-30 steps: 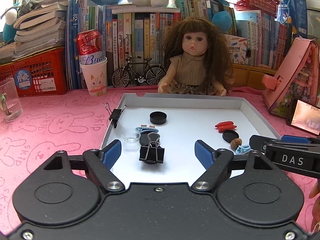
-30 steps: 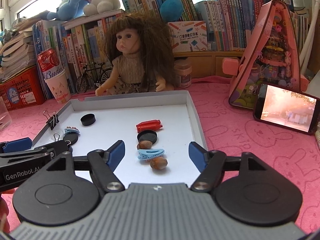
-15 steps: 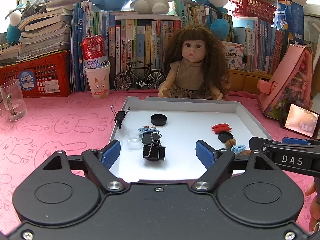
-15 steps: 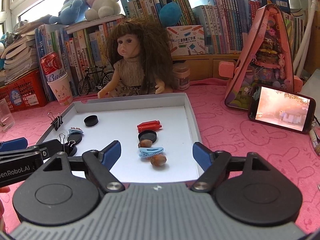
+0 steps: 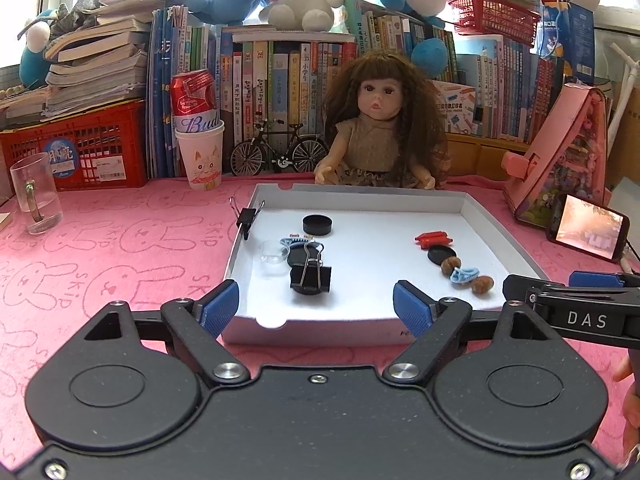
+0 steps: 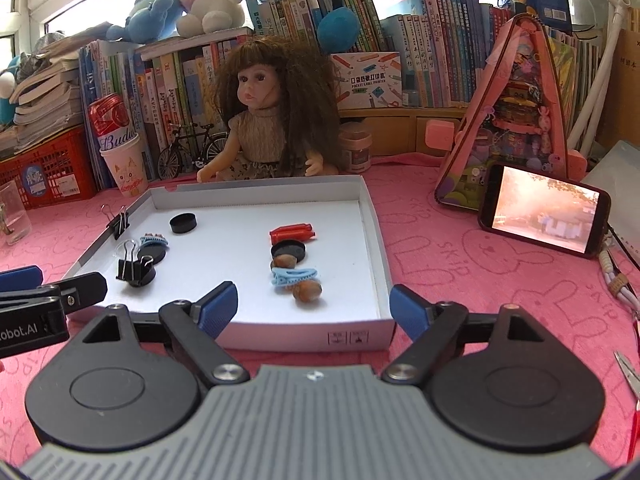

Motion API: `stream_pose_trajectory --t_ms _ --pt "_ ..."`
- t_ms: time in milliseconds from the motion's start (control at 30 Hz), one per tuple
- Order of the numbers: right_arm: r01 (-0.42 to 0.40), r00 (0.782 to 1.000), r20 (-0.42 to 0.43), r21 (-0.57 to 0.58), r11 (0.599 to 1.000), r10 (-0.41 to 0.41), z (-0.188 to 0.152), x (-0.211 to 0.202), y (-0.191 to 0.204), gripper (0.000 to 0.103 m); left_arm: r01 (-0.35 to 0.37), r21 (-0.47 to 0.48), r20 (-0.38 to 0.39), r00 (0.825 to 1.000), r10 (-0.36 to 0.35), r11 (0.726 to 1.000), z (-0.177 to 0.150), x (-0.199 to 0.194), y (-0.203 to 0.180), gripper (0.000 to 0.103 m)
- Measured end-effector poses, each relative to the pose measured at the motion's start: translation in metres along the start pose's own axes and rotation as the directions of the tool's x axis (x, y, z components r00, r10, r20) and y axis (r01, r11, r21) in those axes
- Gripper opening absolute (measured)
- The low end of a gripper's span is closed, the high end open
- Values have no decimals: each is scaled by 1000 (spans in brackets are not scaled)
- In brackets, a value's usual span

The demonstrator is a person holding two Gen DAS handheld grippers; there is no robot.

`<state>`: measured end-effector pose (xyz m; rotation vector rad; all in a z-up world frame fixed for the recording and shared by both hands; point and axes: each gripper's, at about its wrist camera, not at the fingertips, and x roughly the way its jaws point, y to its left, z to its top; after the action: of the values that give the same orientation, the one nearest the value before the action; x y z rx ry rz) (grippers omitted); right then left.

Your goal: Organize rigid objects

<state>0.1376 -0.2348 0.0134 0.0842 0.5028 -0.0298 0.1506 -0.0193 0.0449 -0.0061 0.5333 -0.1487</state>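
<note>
Both grippers sit at the near edge of the white tray (image 5: 472, 208), outside it, nothing held. Left gripper (image 5: 316, 306) is spread wide w/ pads empty; right gripper (image 6: 314, 304) likewise wide and empty. Tray contents split into two clusters. Left cluster: big binder clip (image 5: 311, 274) lying on a black disc, wire handles pointing away toward the doll (image 5: 380, 128), body across the view; just beyond it a blue hair clip (image 5: 294, 243) and a clear small cup (image 5: 272, 254); a black cap (image 5: 317, 225) further back; a small binder clip (image 5: 246, 218) clamped on the tray's left wall. Right cluster, roughly in a line running front to back: red piece (image 6: 292, 233), black lid (image 6: 288, 251), nut (image 6: 283, 261), 2nd blue hair clip (image 6: 294, 276) w/ long axis across the view, 2nd nut (image 6: 307, 292) nearest the front wall. Key relation: the big binder clip lies straight ahead of the left gripper, about centred btwn its pads, so the left is clearly the nearer one for it; the nut/hair-clip line lies straight ahead of the right gripper, also roughly centred. Probably each side takes its own cluster. Whichever goes next must clear the tray's front wall first, then drop in; the hair clip's crosswise axis means approx a quarter-turn of the wrist to close across its narrow side.
</note>
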Motion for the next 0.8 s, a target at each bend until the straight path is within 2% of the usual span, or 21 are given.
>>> stream_pose_trajectory --t_ms 367,800 --pt "8 999 -34 -29 1000 -9 -25 -10 0 94 3 12 -26 1000 -3 1000 -25 -17 5 84" --pt "29 994 -102 -56 998 -34 -45 5 3 97 -37 16 -94 995 38 999 -46 -4 5 84"
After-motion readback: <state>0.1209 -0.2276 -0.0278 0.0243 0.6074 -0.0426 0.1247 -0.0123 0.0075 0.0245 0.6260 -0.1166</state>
